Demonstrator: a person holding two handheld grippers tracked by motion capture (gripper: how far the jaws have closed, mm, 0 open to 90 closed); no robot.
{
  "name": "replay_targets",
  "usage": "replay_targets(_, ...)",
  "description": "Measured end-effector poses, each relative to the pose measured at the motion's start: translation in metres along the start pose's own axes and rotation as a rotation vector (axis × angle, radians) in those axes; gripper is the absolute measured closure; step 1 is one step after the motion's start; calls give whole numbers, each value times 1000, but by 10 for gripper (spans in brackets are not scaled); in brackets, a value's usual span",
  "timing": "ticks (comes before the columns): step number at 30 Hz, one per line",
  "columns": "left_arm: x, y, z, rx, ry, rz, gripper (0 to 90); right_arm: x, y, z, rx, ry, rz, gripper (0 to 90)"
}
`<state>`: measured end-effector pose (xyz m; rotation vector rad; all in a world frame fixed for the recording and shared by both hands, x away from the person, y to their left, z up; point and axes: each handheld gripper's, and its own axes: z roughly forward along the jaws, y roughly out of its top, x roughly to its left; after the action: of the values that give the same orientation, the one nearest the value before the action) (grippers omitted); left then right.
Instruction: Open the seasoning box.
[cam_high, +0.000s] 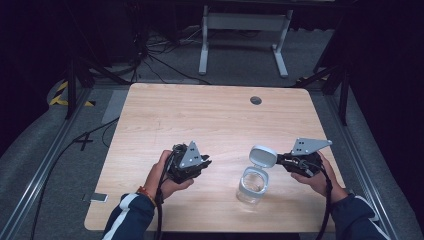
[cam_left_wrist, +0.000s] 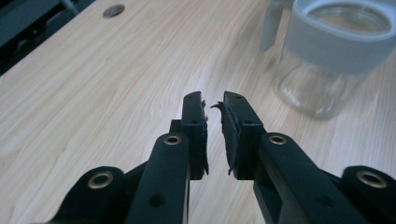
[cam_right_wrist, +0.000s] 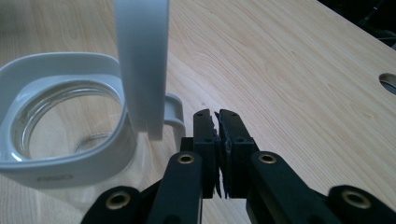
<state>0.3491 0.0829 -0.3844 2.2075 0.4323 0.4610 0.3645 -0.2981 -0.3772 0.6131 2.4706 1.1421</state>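
My left tongs (cam_left_wrist: 212, 109) hang over bare wood with their pads a narrow slit apart and nothing between them, tattered rubber showing at the inner edges. In the high view these left tongs (cam_high: 204, 164) sit in my left hand (cam_high: 162, 175) near the front edge of the surface (cam_high: 200, 115), well apart from the jar. My right tongs (cam_right_wrist: 217, 123) have their pads nearly together, a thin gap left between them, and they grip nothing; they sit just beside the small tab on the jar's grey collar, and I cannot tell whether they touch it. From above, the right tongs (cam_high: 281, 161) point at the flip lid (cam_high: 263, 156), held by my right hand (cam_high: 320, 177). The glass jar (cam_high: 253, 186) stands upright on the surface between my two hands, closer to the right one, with its lid (cam_right_wrist: 142, 60) swung up and standing open on its hinge, so the mouth (cam_right_wrist: 65, 112) is uncovered. Farther off, a round cable hole (cam_high: 256, 100) sits near the far edge of the surface. Beyond that lies grey floor with black cables (cam_high: 165, 60) and the white legs of a frame (cam_high: 245, 35).
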Motion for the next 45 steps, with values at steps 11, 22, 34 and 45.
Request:
replay_targets(11,10,-45,-14,132,94,-44,683,1,-15,-19,40,-53,9,741)
replay_targets(22,21,-76,-22,182,137,-125,438,-1,-34,-26,83,-100,26,557)
replay_targets(34,31,-105,-30,264,180,-199,281,-3,-54,-24,146,-134,52,412)
replay_targets(45,39,-137,-38,254,175,-273,236,-7,-85,-32,150,-157,124,380)
